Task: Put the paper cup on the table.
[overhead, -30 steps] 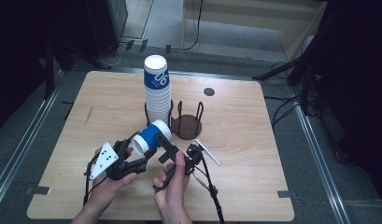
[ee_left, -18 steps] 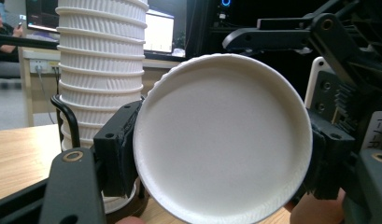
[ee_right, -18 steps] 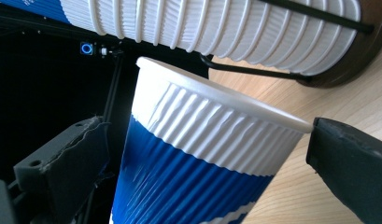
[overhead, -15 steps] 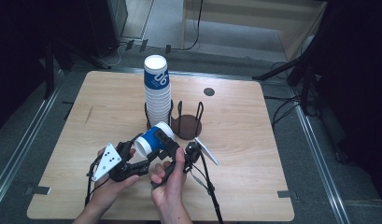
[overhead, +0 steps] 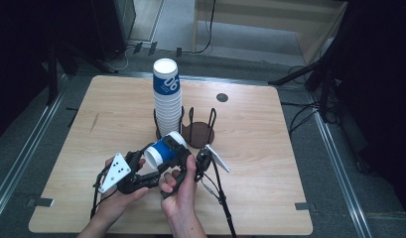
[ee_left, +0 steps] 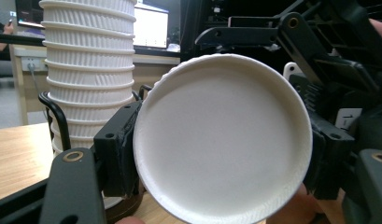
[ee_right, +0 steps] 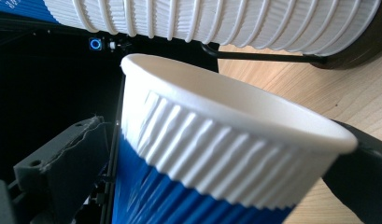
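Blue-and-white cup [overhead: 163, 150] lies sideways, base toward me, gripped by both my left gripper [overhead: 161, 173] and right gripper [overhead: 183, 157], near the cup stack [overhead: 167, 101].

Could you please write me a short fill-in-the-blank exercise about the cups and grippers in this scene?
1. The loose cup is white and ____.
2. It is held between both ____.
3. The cup stack stands in a black wire ____.
4. The table is made of ____.

Missing words: blue; grippers; holder; wood

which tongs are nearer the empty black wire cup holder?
Right. The right tongs sit just in front of the empty black wire cup holder; the left tongs are farther left.
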Demonstrator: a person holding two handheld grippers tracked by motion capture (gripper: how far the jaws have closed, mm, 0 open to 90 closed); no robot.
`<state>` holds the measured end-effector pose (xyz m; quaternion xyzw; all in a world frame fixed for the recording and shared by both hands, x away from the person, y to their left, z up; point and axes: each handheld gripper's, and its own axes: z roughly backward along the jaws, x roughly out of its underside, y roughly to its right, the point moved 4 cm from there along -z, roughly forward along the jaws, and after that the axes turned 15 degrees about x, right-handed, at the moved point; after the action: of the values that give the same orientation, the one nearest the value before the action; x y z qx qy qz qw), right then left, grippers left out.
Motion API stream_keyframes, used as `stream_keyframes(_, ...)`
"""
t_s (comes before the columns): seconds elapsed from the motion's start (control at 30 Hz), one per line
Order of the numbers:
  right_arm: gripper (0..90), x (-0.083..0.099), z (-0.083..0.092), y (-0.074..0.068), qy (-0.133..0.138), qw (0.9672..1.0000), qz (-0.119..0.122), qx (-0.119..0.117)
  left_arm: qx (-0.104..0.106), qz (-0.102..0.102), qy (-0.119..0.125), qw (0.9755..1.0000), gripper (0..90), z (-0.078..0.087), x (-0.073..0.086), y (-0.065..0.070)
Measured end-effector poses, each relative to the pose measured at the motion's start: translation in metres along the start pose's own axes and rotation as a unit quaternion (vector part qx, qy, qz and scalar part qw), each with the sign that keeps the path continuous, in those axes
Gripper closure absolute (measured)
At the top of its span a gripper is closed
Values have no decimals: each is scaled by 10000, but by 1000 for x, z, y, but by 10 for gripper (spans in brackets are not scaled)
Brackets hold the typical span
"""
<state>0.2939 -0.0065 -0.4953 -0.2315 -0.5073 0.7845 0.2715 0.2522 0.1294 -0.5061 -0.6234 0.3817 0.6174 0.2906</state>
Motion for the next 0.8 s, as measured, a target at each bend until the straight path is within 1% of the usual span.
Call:
stream_keyframes(0.23, 1, 0, -3, 2, -190, 9998, -77, -48, 19, -7, -40, 10000, 279, 0, 0, 0)
stream_keyframes(0.37, 73, 0, -3, 2, -182, 9997, -138, -28, 27, 2, -31, 10000, 279, 0, 0, -1)
stream_keyframes(0.4, 73, 0, -3, 2, -182, 9997, -138, -28, 27, 2, -31, 10000, 279, 0, 0, -1)
stream_keyframes(0.43, 112, 1, -3, 3, -169, 9997, -154, -36, 1, -12, -38, 10000, 278, 0, 0, -1)
stream_keyframes(0.47, 124, 1, -3, 3, -193, 9996, -190, -56, -1, -5, -43, 10000, 278, 0, 0, -1)
stream_keyframes(0.7, 180, 3, -3, 1, -170, 9996, -99, -211, -17, -62, -44, 10000, 264, 2, -1, -2)
stream_keyframes(0.8, 192, 4, -3, 1, -181, 9995, -67, -246, -77, -23, -11, 10000, 259, 4, -2, -2)
